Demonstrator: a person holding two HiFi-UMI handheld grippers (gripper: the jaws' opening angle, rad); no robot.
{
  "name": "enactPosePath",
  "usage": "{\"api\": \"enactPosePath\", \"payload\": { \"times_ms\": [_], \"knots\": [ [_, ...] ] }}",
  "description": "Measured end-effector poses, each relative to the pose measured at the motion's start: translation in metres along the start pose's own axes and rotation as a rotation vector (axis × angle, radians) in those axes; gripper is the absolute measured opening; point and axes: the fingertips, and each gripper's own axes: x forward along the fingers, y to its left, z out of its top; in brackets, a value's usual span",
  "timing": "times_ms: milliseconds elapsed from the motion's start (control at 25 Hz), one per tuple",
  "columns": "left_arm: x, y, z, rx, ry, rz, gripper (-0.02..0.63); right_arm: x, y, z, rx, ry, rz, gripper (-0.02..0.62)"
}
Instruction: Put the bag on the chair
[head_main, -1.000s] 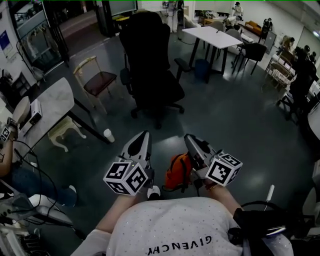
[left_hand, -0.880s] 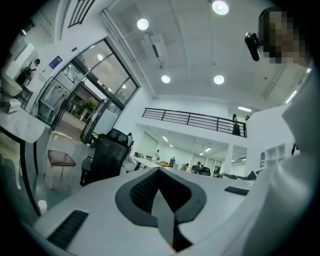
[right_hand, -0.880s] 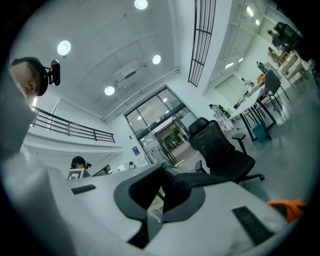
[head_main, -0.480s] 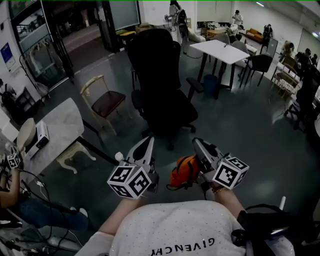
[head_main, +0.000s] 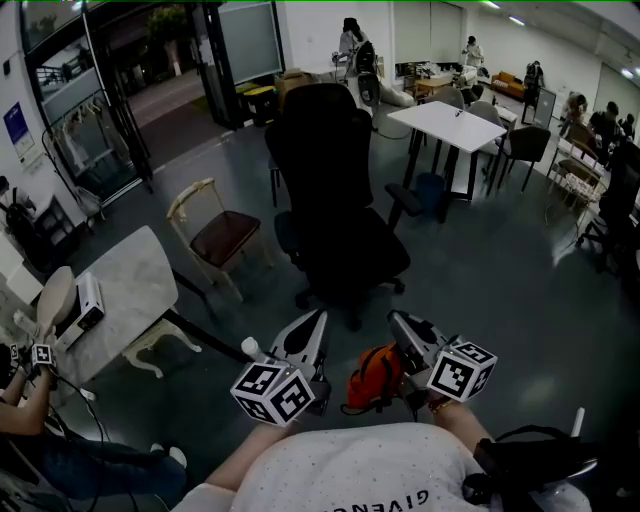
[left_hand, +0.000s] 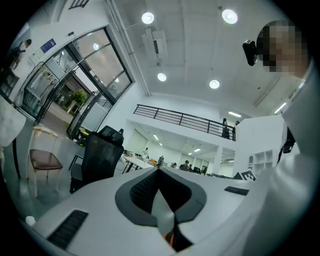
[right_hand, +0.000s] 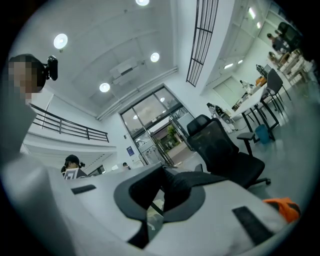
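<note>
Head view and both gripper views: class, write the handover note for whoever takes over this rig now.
Left gripper: shut, nothing clearly held.
Right gripper: shut on the orange bag by its black strap; the bag hangs between the grippers.
Black office chair: straight ahead, not yet reached.
Done: bag lifted.
Left: carry it to the chair, set it on the seat, release.

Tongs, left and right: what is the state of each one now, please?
Left tongs: closed, nothing between them.
Right tongs: closed on the dark strap of the orange fabric bag.
</note>
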Motion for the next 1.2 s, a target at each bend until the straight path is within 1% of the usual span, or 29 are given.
{"api": "enactPosePath", "payload": {
  "times_ms": [120,240,320,480,720,840,1040,1200],
  "knots": [
    [-0.001,0.008,-0.005,-0.023,0.001,0.009,0.0,0.005,-0.003,-0.006,-0.002,0.022,-0.002,-0.009],
    [-0.003,0.018,-0.005,-0.077,-0.026,0.023,0.0,0.008,-0.005,-0.006,-0.006,0.024,-0.002,-0.009],
    [0.001,0.023,-0.005,-0.093,-0.038,0.031,0.0,0.011,-0.01,-0.003,-0.01,0.028,0.003,-0.009],
    [0.015,0.035,-0.009,-0.057,0.01,0.066,0.0,0.025,-0.022,0.002,0.001,0.04,0.011,-0.009],
    [0.049,0.064,-0.004,-0.052,0.02,0.112,0.002,0.067,-0.042,0.009,0.003,0.089,0.076,-0.009],
    [0.077,0.076,0.003,-0.043,0.014,0.126,0.002,0.09,-0.059,0.028,-0.019,0.097,0.111,-0.009],
    [0.118,0.109,0.031,-0.063,-0.049,0.185,0.002,0.134,-0.086,0.07,-0.043,0.099,0.154,-0.009],
    [0.151,0.122,0.036,-0.064,-0.077,0.22,0.002,0.16,-0.109,0.097,-0.085,0.11,0.193,-0.009]
  ]
}}
